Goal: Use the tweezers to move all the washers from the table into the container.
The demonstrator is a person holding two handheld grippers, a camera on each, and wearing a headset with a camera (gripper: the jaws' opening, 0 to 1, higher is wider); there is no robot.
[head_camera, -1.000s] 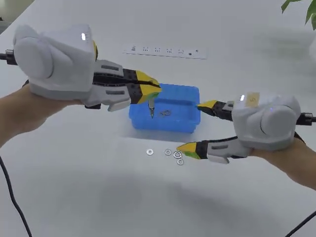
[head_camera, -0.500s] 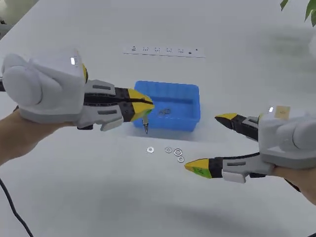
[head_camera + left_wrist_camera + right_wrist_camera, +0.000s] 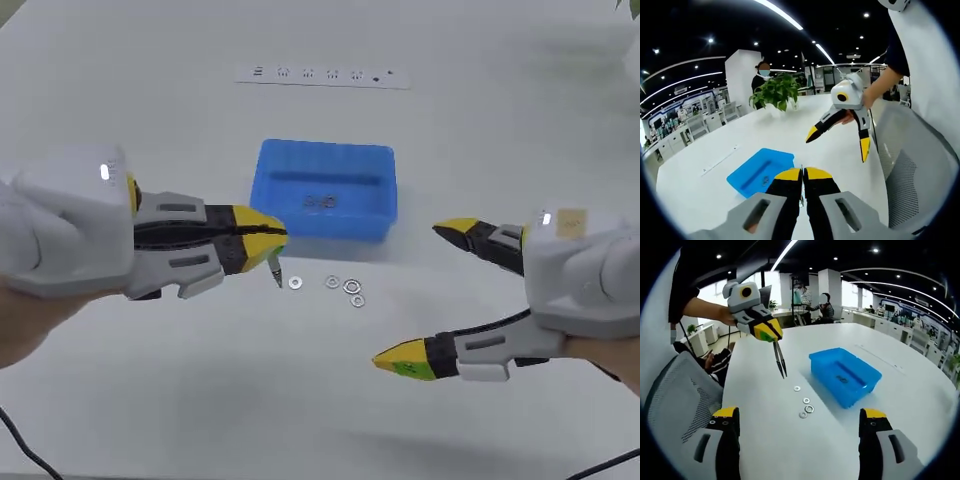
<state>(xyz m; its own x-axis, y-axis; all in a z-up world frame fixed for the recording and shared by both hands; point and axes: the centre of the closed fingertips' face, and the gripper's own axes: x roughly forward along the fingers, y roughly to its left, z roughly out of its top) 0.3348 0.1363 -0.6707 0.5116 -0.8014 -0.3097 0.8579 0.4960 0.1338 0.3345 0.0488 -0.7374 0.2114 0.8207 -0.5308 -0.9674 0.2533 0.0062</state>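
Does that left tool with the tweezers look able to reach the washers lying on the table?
Probably yes: the tweezers in the left tool point down right beside the nearest washer, with only bare table between.

Light: bright, even, from ceiling strips [image 3: 787, 254]
Shadows: soft on table [image 3: 300, 400]
Edges: fisheye-bent in gripper views
Focus: head view soft

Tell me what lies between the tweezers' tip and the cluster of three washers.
One lone washer on the table, just past the tweezers; head view and right gripper view both show it.
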